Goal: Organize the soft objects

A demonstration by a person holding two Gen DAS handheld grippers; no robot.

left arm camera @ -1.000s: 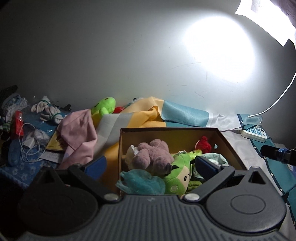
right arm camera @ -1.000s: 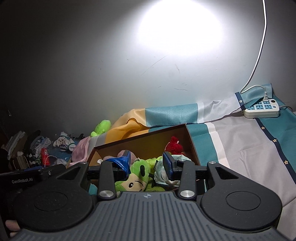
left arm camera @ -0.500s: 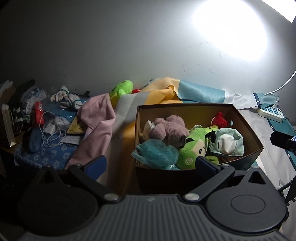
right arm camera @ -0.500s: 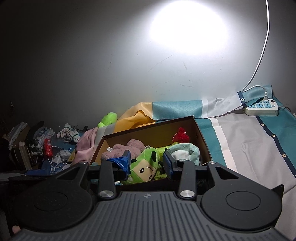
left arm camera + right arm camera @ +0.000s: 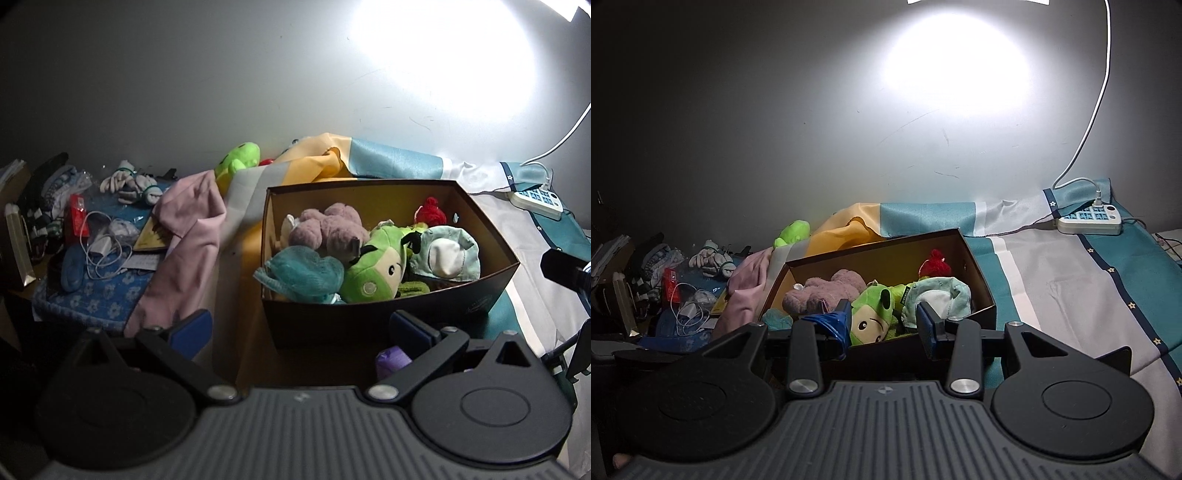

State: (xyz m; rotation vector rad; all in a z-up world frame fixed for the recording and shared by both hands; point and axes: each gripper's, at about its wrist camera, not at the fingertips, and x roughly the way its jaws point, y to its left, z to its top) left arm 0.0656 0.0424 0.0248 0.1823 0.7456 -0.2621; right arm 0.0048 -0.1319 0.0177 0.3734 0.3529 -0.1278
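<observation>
- My left gripper (image 5: 299,332): blue-padded fingers spread wide apart, nothing btwn them; it hangs in front of the near wall of the brown cardboard box (image 5: 369,325).
- My right gripper (image 5: 882,325): fingers apart w/ a moderate gap, nothing gripped; tips sit at the box's near edge, over the toys.
- Box contents, left-wrist view: mauve plush animal (image 5: 328,229) at back left; teal fuzzy plush (image 5: 306,273) at front left, touching it; lime-green plush w/ cream face and black antennae (image 5: 373,269) at centre; pale mint cloth hat w/ white patch (image 5: 447,254) at right, against the green plush; red knitted toy (image 5: 430,210) at back right corner.
- Outside box: second lime-green plush (image 5: 238,164) by the wall, behind a pink garment (image 5: 192,236) draped left of the box.
- Small purple item (image 5: 393,360) just beside my left gripper's right finger; poorly lit, cannot ID, poss. soft.
- Box stands on a striped teal, white and yellow cloth (image 5: 1071,280).
- White power strip w/ blue sockets (image 5: 1089,219) at far right on the cloth, well apart from box.
- Far left: blue floral mat (image 5: 92,299) w/ white cable (image 5: 103,251) and grey-white gloves (image 5: 129,182).
</observation>
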